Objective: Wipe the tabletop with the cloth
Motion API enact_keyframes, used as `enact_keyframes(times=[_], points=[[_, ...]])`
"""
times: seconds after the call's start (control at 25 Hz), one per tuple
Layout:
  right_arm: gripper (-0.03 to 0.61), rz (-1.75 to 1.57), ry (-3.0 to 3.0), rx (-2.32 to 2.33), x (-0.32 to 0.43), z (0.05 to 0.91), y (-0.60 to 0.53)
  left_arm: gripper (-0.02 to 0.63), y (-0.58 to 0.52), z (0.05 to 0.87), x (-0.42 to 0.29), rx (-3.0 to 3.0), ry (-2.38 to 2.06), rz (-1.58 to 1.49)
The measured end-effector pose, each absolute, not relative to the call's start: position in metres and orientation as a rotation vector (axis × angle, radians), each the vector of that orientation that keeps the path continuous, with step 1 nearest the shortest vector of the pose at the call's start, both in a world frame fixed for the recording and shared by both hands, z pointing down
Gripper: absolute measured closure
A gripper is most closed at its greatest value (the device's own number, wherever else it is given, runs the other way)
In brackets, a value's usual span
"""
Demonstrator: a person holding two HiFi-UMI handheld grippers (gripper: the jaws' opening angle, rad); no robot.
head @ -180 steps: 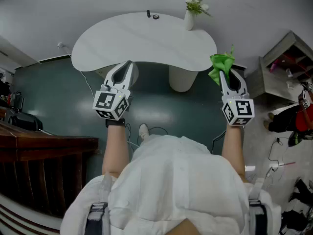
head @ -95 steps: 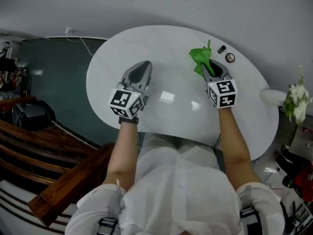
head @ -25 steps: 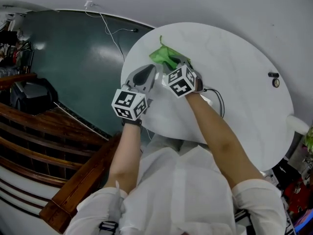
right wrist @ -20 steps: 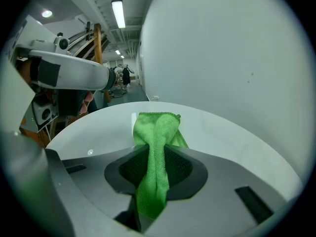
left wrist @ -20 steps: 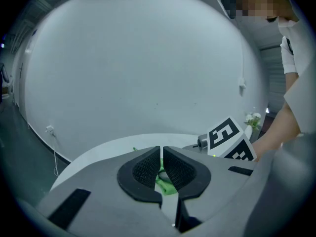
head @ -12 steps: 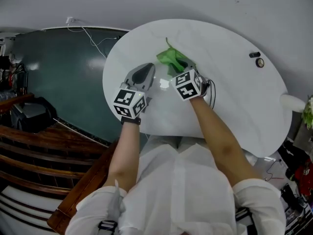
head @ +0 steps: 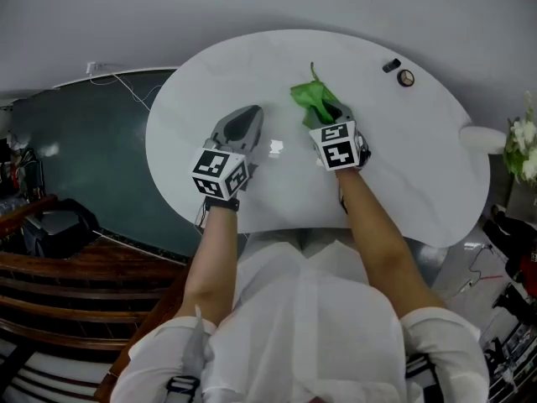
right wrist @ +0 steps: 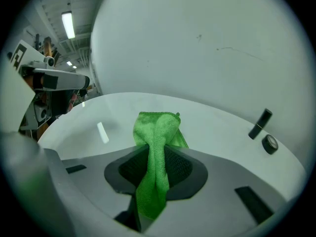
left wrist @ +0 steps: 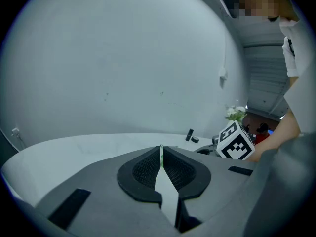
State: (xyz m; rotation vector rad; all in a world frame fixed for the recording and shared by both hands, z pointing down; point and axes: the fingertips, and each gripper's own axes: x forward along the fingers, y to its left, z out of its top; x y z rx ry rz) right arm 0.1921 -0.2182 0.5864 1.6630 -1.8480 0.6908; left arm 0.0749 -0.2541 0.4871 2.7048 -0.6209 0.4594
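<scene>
A green cloth (head: 314, 100) lies bunched on the white oval tabletop (head: 252, 65) near its middle. My right gripper (head: 331, 117) is shut on the cloth, which runs between its jaws in the right gripper view (right wrist: 157, 152) and spills out onto the table ahead. My left gripper (head: 242, 123) hovers over the table's near left part, beside the right one, with its jaws shut and nothing between them in the left gripper view (left wrist: 161, 154).
A small dark cylinder (head: 391, 65) and a round dark disc (head: 406, 77) sit at the table's far right. A white vase with flowers (head: 520, 145) stands at the right end. Dark floor and wooden steps (head: 75, 292) lie to the left.
My right gripper has dragged the green cloth from the table's left end toward its middle. The left gripper stayed beside it, and the view has swung right.
</scene>
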Motion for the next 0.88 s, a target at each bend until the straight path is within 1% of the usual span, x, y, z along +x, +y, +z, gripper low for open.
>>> enact_keyframes(times=[0.44, 0.88], points=[[0.495, 0.787, -1.649, 1.879, 0.332, 0.598, -0.118, 0.583, -0.204, 0.497, 0.179, 2.741, -0.426, 0.498], [0.495, 0.87, -1.451, 2.044, 0.436, 0.603, -0.011, 0.584, -0.148, 0.507, 0.251, 2.762, -0.248, 0.545]])
